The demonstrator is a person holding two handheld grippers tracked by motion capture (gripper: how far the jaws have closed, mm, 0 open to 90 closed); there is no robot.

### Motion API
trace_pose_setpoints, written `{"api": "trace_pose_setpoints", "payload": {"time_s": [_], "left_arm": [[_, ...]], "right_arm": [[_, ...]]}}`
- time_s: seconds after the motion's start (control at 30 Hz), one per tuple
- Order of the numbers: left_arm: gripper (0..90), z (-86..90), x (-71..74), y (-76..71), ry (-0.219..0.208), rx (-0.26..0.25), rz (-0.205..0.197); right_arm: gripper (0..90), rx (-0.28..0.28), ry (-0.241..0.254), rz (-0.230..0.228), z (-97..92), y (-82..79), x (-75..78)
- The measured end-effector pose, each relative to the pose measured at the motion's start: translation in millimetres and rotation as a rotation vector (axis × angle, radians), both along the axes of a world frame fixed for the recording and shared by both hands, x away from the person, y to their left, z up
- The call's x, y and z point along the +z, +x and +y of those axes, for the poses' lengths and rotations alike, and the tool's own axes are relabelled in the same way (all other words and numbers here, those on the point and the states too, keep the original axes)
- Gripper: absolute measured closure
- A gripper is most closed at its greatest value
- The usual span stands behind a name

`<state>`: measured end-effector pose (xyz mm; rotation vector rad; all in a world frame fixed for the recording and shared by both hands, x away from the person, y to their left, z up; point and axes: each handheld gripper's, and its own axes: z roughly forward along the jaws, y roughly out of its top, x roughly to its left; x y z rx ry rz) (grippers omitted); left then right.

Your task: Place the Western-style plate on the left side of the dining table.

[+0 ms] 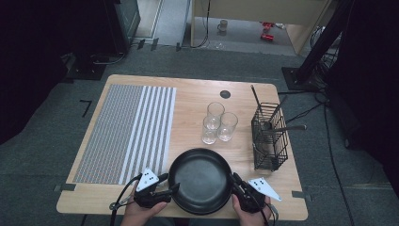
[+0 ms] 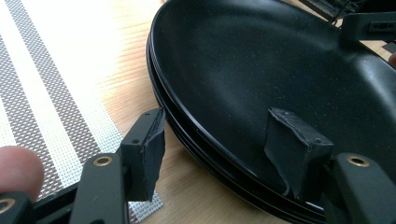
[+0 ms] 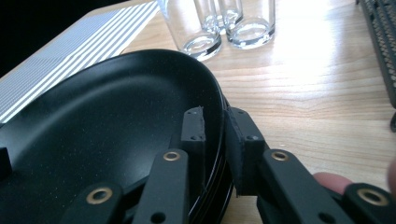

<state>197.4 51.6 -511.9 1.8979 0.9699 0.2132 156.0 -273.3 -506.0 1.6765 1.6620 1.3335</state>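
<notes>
A stack of black plates (image 1: 200, 181) lies at the front middle of the wooden table (image 1: 188, 99). My left gripper (image 1: 169, 183) is at the stack's left rim. In the left gripper view it (image 2: 219, 133) is open, one pad (image 2: 152, 144) outside the plates (image 2: 261, 70) and the other pad (image 2: 292, 140) inside the top plate, with gaps to the rim. My right gripper (image 1: 234, 181) is at the right rim. In the right gripper view it (image 3: 217, 126) is shut on the rim of the plates (image 3: 102, 121), one pad inside and one outside.
Three empty glasses (image 1: 219, 123) stand just behind the plates. A black wire basket (image 1: 269, 136) with utensils stands at the right. A striped placemat (image 1: 127, 132) covers the table's left part. The table's front edge runs close under both hands.
</notes>
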Motion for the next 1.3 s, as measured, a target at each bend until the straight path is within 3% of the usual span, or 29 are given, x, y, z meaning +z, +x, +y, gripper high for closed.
{"api": "trace_pose_setpoints", "payload": {"time_s": [0.47, 1.3], "left_arm": [[38.7, 0.9, -1.4, 1.8, -0.016, -0.011, 0.015], [38.6, 1.1, -1.2, 2.1, -0.017, -0.013, 0.017]], "right_arm": [[79.2, 0.000, 0.054, -0.002, -1.5, -1.5, -0.5], [79.9, 0.000, 0.020, -0.007, 1.9, -4.2, 0.7]]}}
